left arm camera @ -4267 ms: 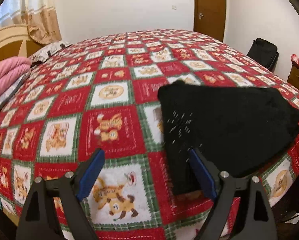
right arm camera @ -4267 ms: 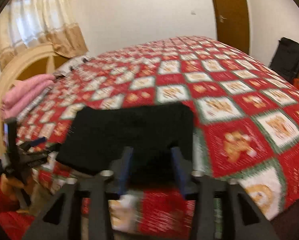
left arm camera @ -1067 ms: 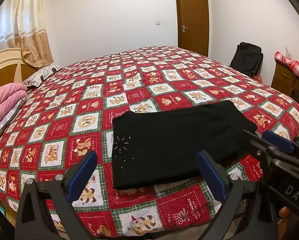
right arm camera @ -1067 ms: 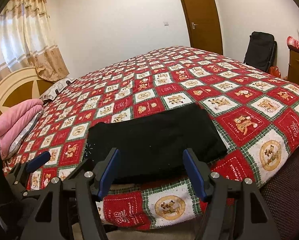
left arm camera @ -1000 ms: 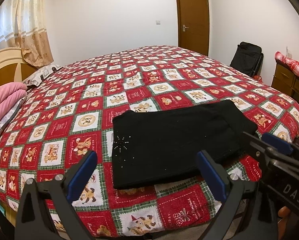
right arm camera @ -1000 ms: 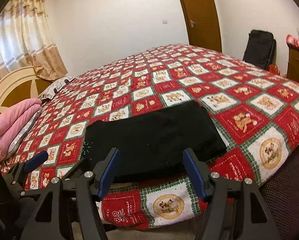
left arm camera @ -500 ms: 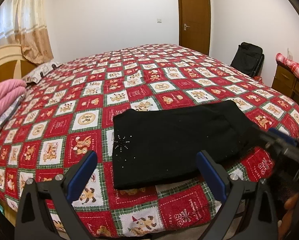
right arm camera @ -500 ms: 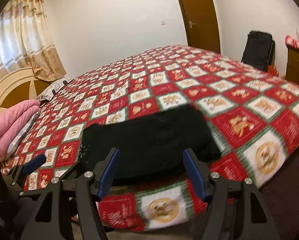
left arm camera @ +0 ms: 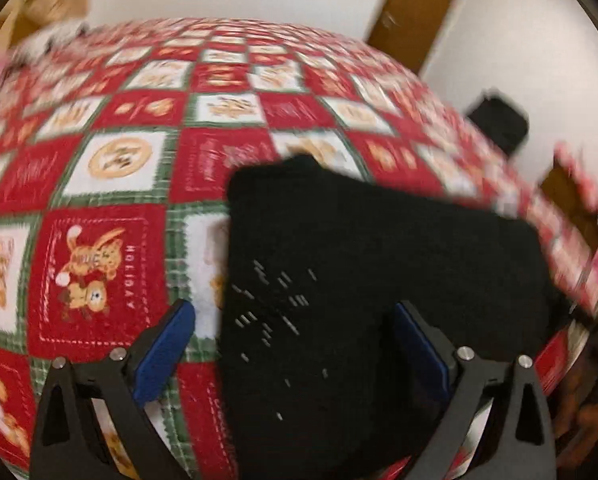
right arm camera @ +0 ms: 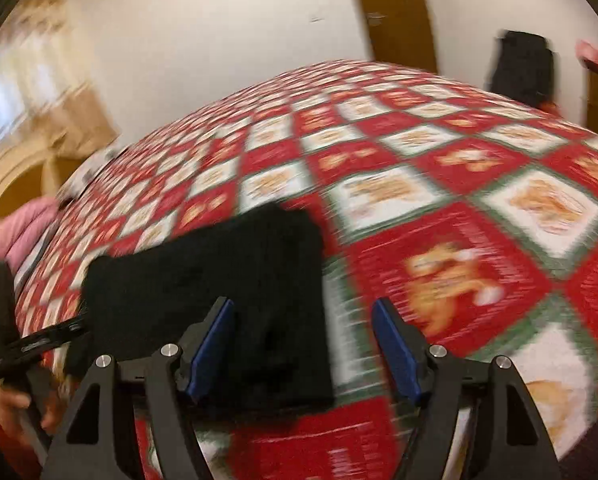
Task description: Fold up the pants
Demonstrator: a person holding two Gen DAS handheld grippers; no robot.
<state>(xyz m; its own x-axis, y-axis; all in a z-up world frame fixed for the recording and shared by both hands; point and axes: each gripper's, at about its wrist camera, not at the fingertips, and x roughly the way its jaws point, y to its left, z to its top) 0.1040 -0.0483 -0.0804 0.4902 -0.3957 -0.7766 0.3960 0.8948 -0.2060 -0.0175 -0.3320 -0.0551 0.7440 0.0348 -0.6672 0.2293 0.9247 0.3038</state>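
Change since a second ago: both views are now blurred and nearer the pants; the quilt fills more of each. One left gripper (left arm camera: 293,328), fingers wide open over the pants' left end, gripping nothing. One pants (left arm camera: 379,280), black, soft, folded to a rectangle with small studs, on the bed's near edge. One quilt (left arm camera: 115,156), red-white checked, plush. One right gripper (right arm camera: 303,342), fingers opening, pants' right edge between, ungripped.

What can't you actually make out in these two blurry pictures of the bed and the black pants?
- Left wrist view: how many layers the black pants are folded into; motion blur smears their edges.
- Left wrist view: the pants' near edge, cut off behind the left tool and the frame bottom.
- Right wrist view: pictures on the bedspread squares, blurred.
- Right wrist view: whether the right tool, jaws opening, touches the cloth.
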